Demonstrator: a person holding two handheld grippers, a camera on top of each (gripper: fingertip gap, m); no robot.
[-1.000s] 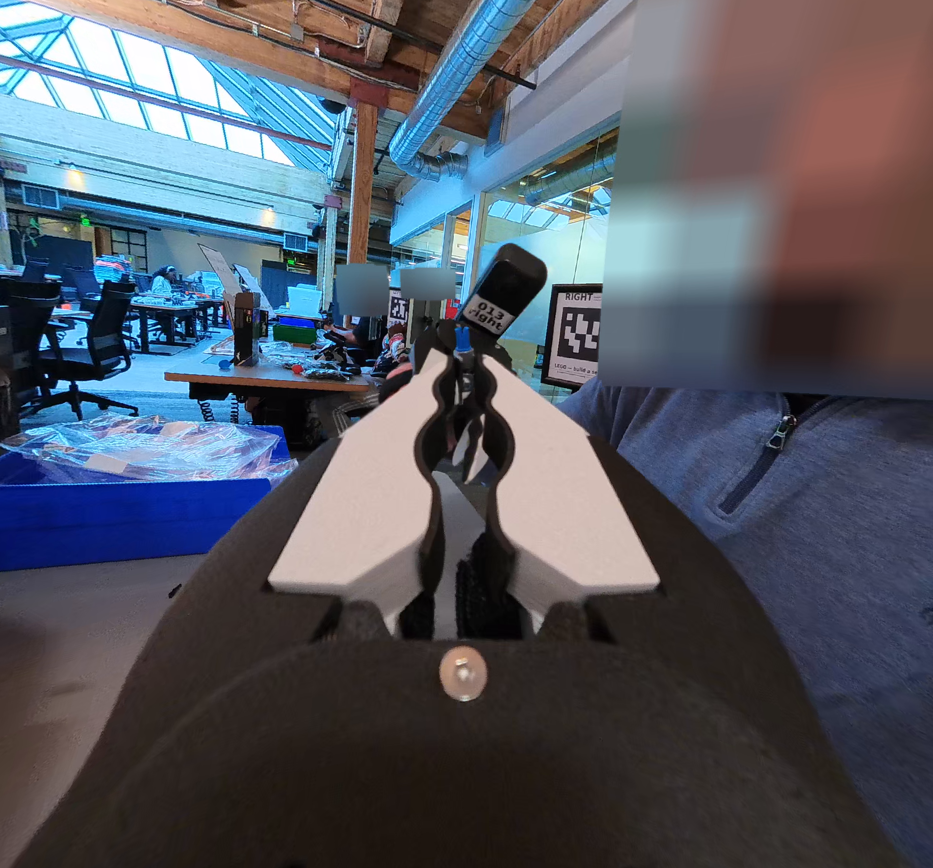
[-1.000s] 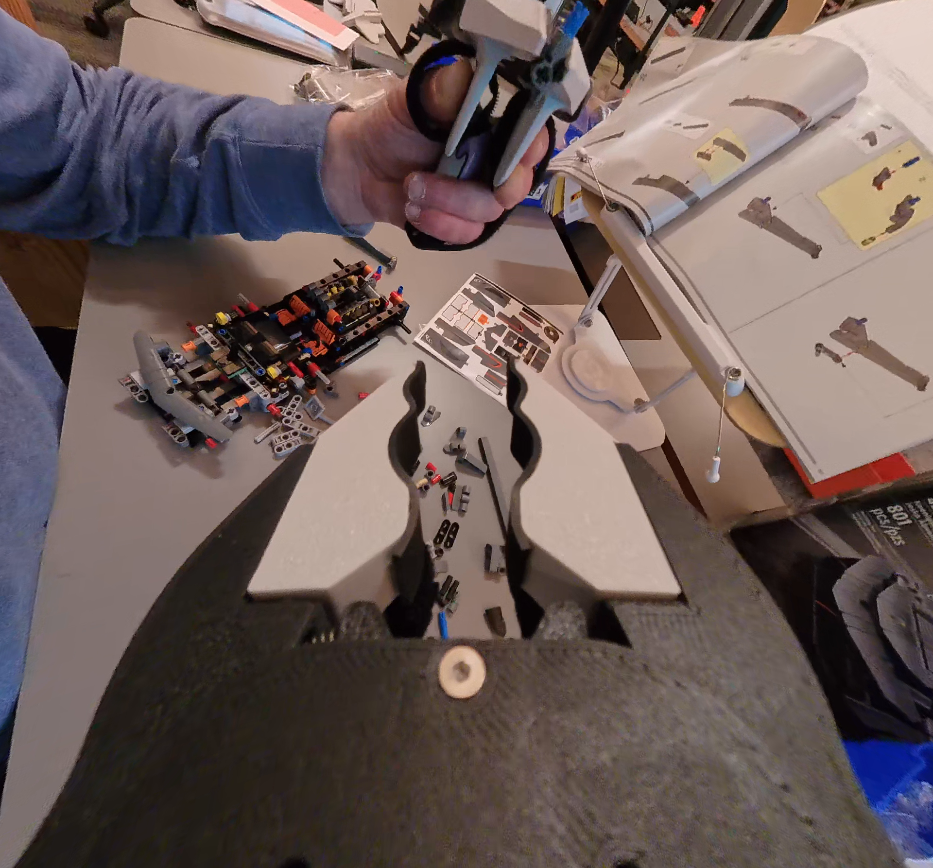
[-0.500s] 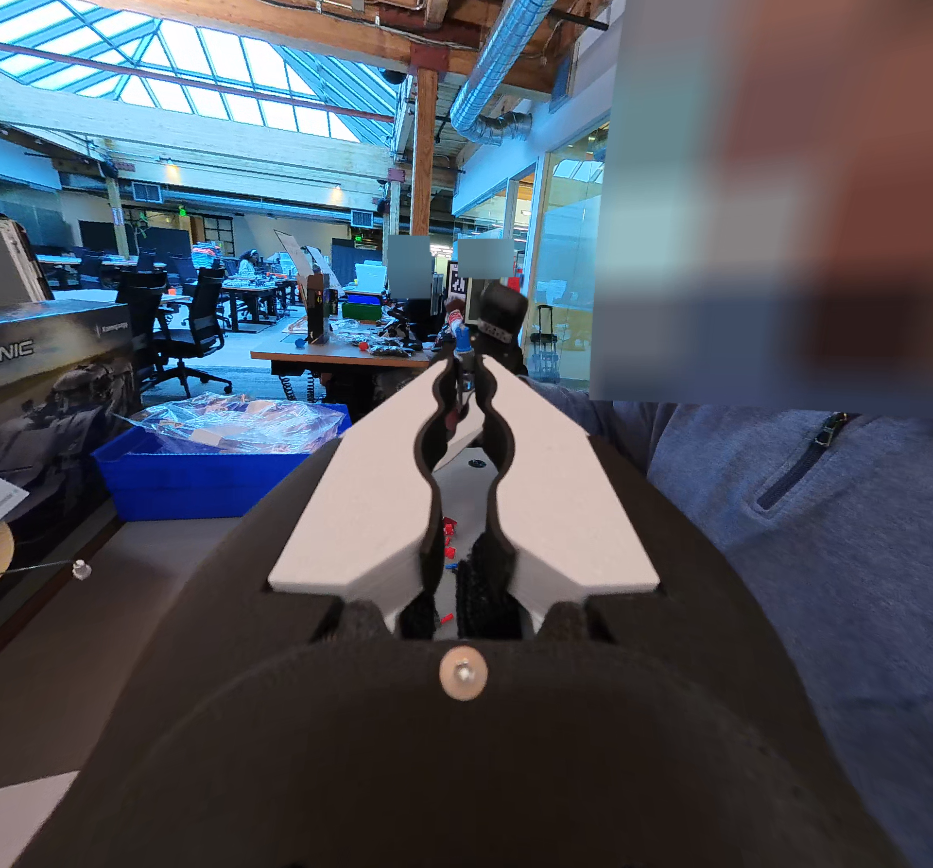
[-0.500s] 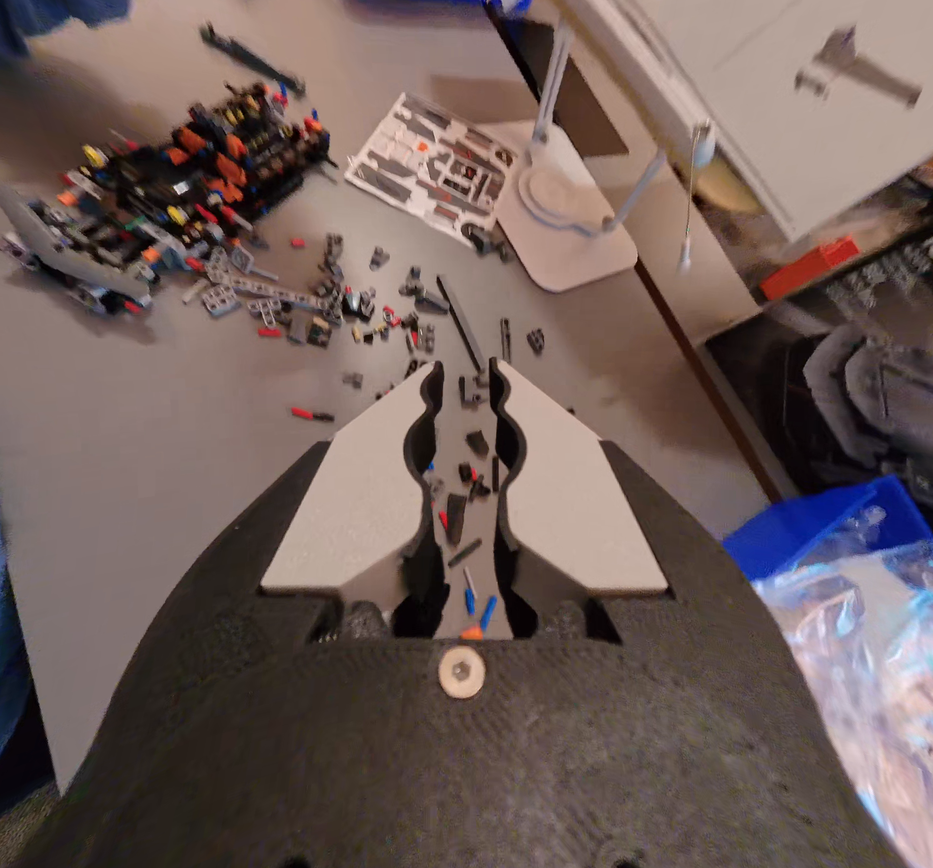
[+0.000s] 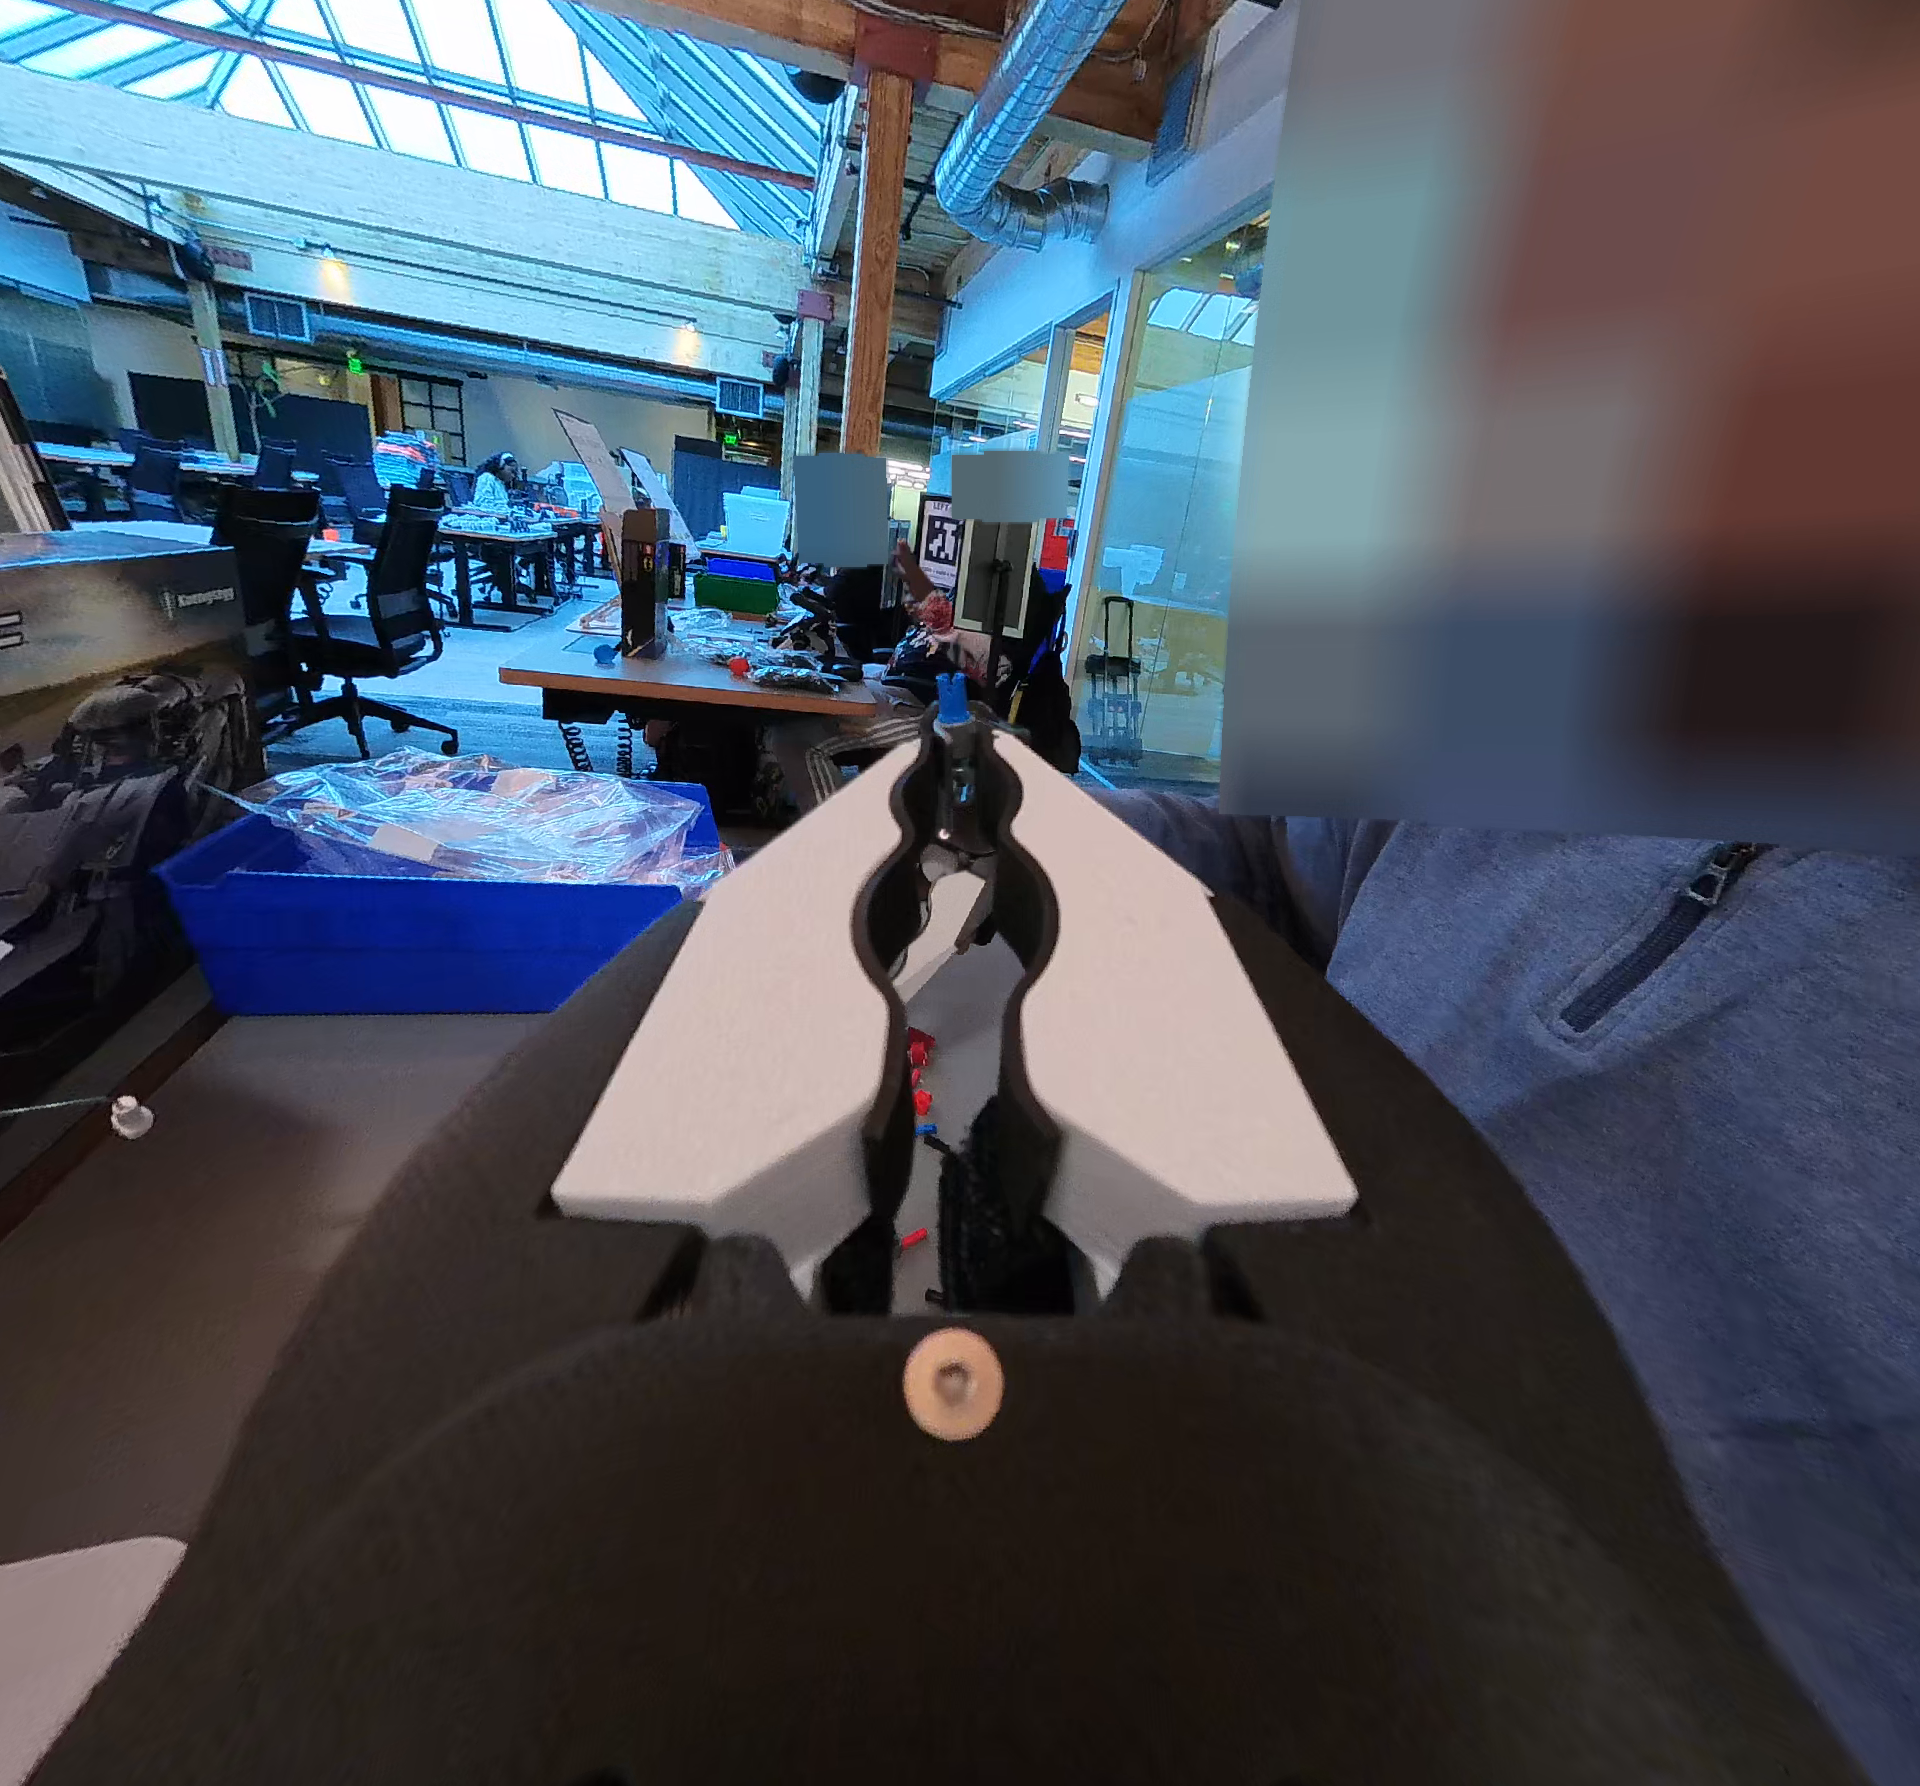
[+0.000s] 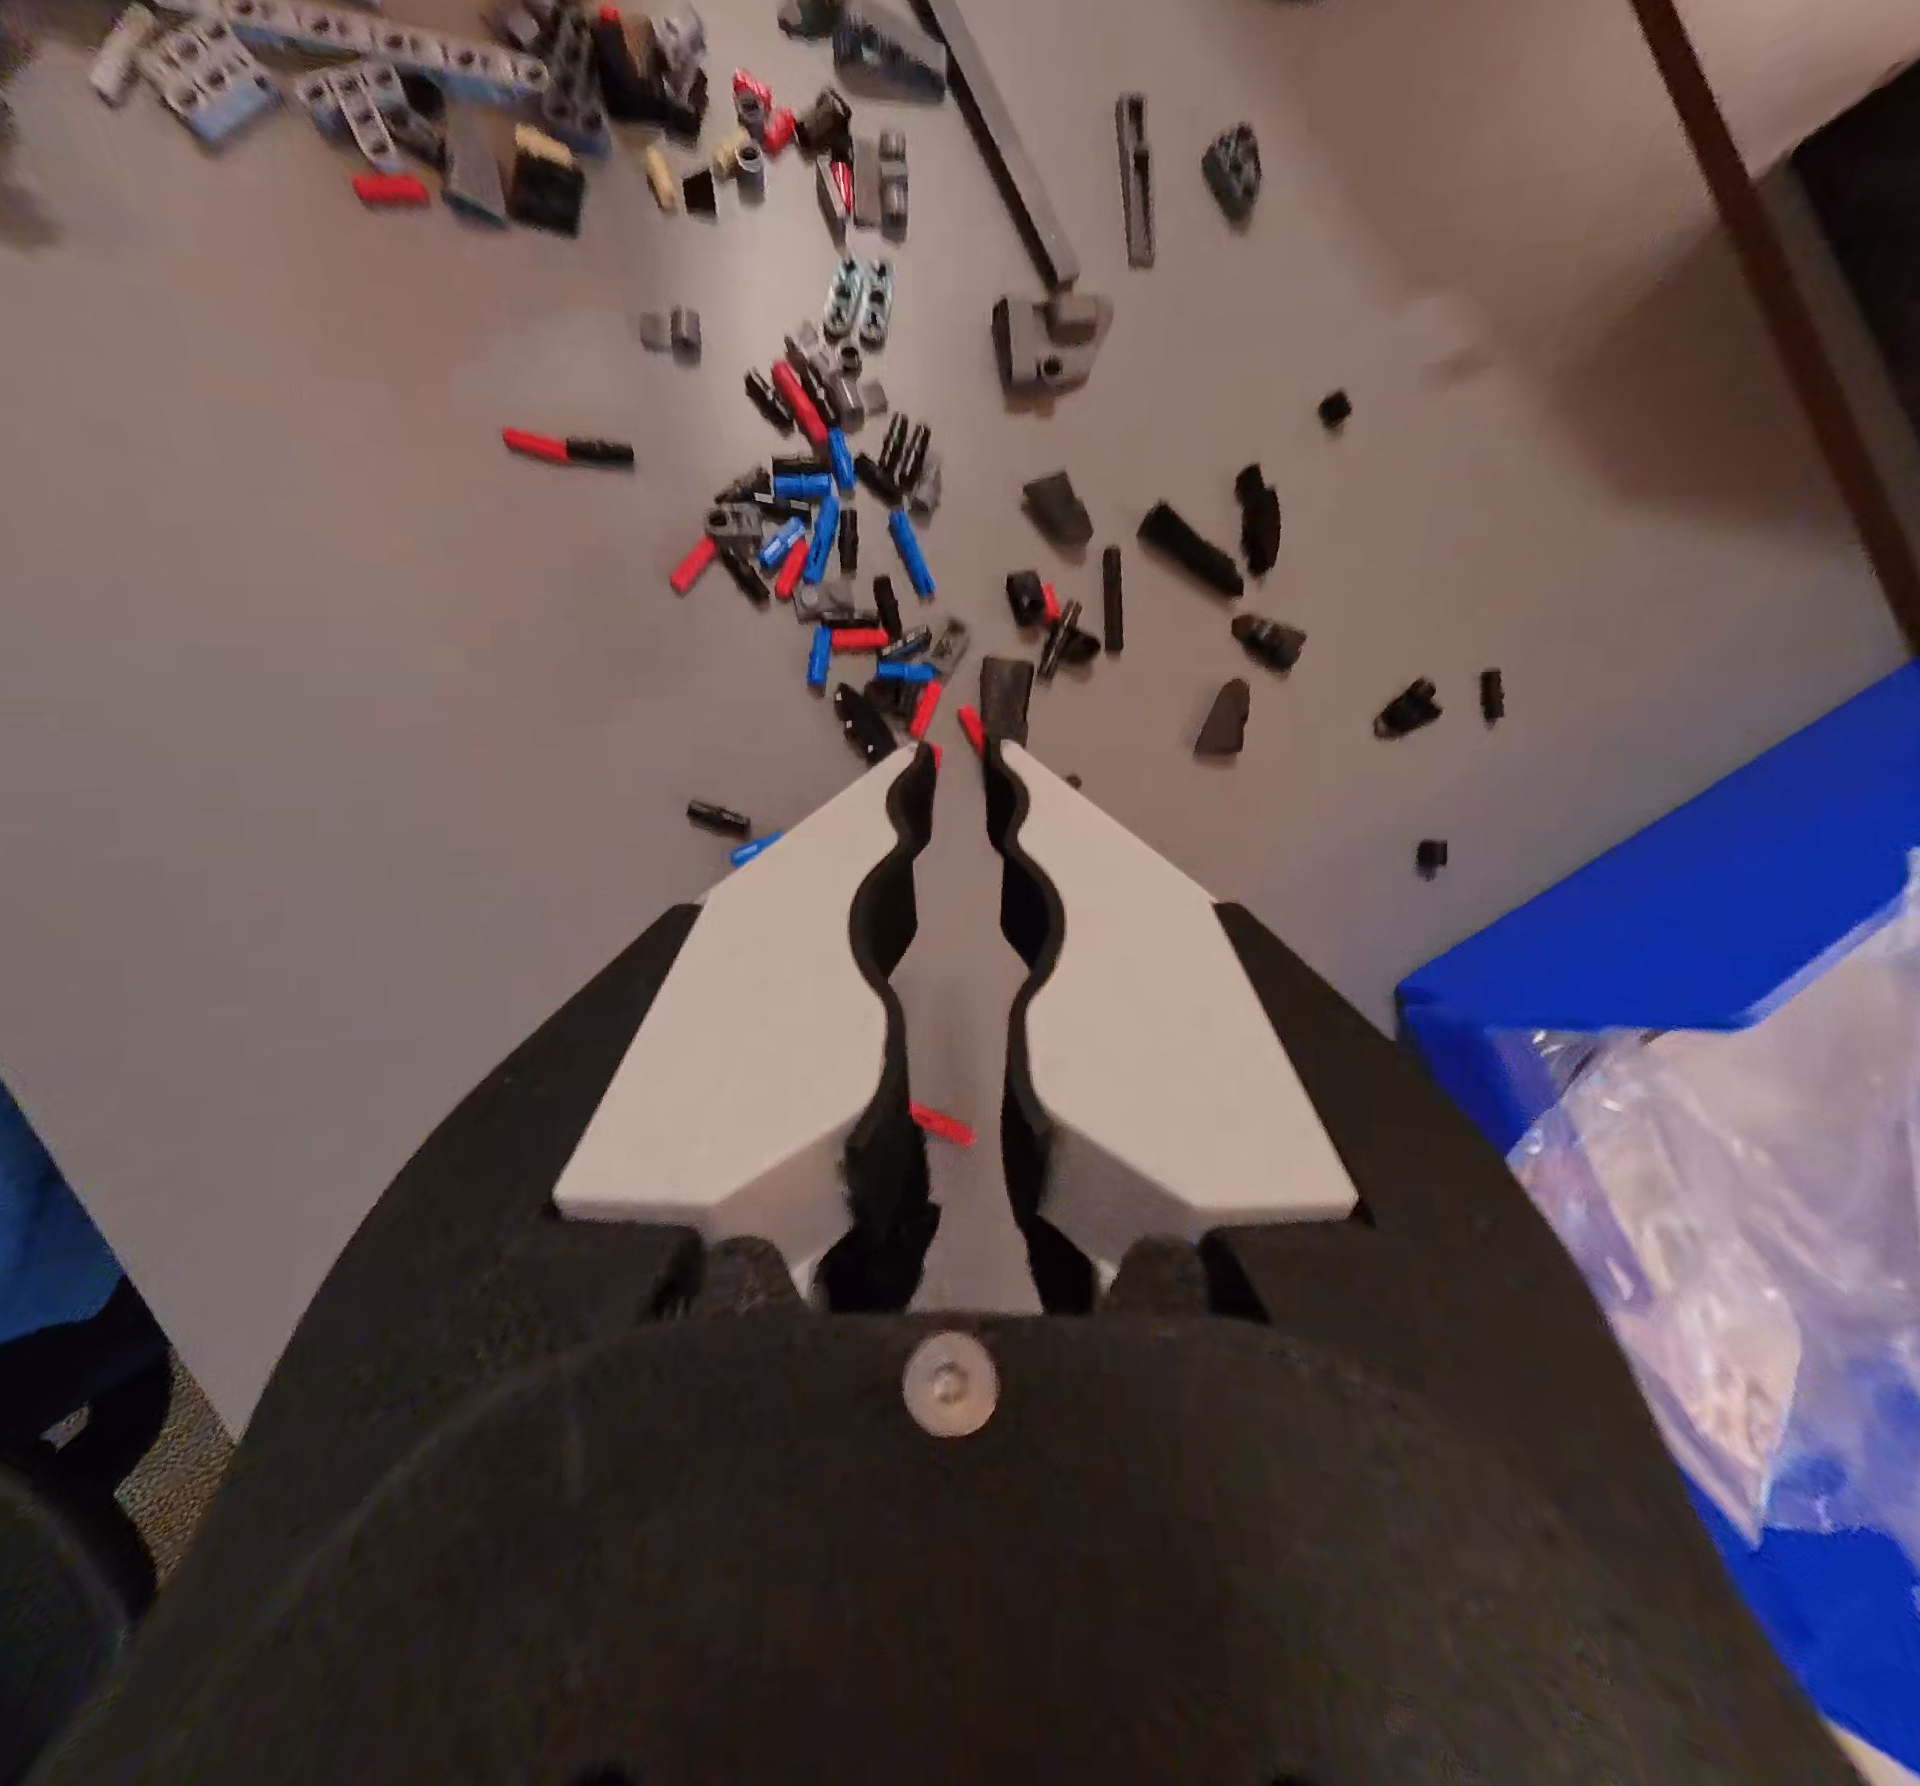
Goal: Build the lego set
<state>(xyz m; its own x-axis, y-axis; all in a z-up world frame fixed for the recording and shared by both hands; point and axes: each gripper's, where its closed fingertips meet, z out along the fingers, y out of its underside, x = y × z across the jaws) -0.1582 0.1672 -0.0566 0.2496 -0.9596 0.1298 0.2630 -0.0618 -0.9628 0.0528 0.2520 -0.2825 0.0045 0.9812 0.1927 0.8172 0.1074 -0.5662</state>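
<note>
My left gripper (image 5: 956,749) is raised above the table and shut on a small dark grey Lego piece with a blue pin (image 5: 951,697) sticking out past the tips. My right gripper (image 6: 956,749) points down at the grey table (image 6: 312,697), its jaws a narrow gap apart and empty. Just ahead of its tips lies a pile of blue, red and black pins (image 6: 831,541). A red pin (image 6: 971,728) lies by the right fingertip. Another red pin (image 6: 940,1123) shows on the table between the fingers.
Grey beams and plates (image 6: 364,63) lie at the far left and a long dark beam (image 6: 987,105) lies farther ahead. A blue bin (image 6: 1662,905) holding a clear plastic bag (image 6: 1714,1321) stands at the right. The person's blue-grey pullover (image 5: 1558,1113) fills the right of the left wrist view. One gripper's finger ends stand about 30 cm off the other's. Measured from the fingertips, the long dark beam (image 6: 987,105) is 20 cm or so from the right gripper and 30 cm from the left.
My right gripper swung away from the left gripper and dropped low over the loose pins, and its jaws narrowed. My left gripper turned a little and kept hold of its piece.
</note>
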